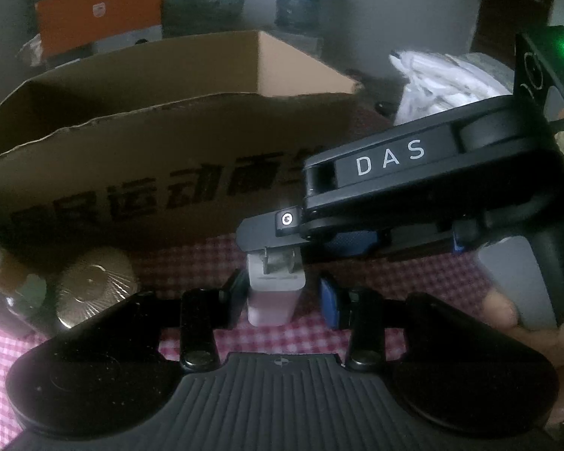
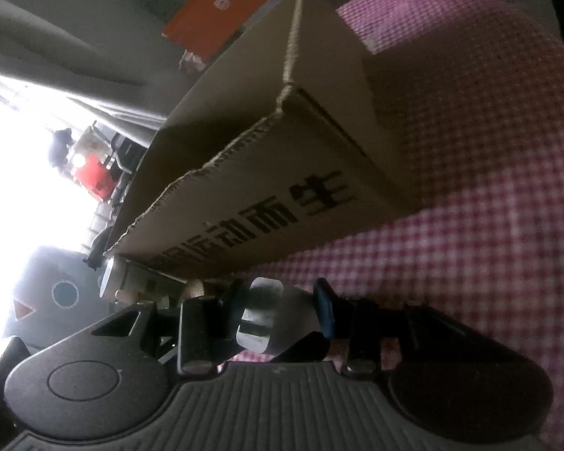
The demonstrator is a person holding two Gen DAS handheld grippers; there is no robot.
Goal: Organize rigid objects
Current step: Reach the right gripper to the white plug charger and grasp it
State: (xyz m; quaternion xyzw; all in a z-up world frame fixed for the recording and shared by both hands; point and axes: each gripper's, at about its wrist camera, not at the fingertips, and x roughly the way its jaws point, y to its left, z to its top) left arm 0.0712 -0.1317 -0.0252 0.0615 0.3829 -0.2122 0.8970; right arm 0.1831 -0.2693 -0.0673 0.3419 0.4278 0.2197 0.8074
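- Left tool [image 1: 285, 297]: partly closed around the body of a white charger [image 1: 274, 300]. The black finger lies against one side. A dark sliver is seen at the blue pad [image 1: 329, 302], so it cannot be told whether the charger is pinched or only flanked.
- Charger: seen upright on the checked cloth [image 1: 413, 274] that covers the surface, metal prongs uppermost, just in front of the box.
- Right tool [image 2: 282, 300]: brought in from the side and rolled over. In its own view the prong end of the charger fills the gap from finger to finger, and it is read as pinched there.
- Judgement: the charger is held at two places, body and prong end, probably so that it can be steadied or passed from one tool to the other before lifting.
- A gold ribbed lid [image 1: 94, 289] and a dark bottle [image 1: 15, 293] are noted on the cloth left of the charger, close against the box wall, untouched.
- Cardboard box [image 1: 169, 131]: open-topped, torn rim, printed side towards the tools. It is judged the likely destination, since the loose items are gathered at its foot. Its inside is not shown.
- Beyond the box, an orange carton [image 1: 101, 11] and a white bag [image 1: 443, 82] are noted, well apart from the work.
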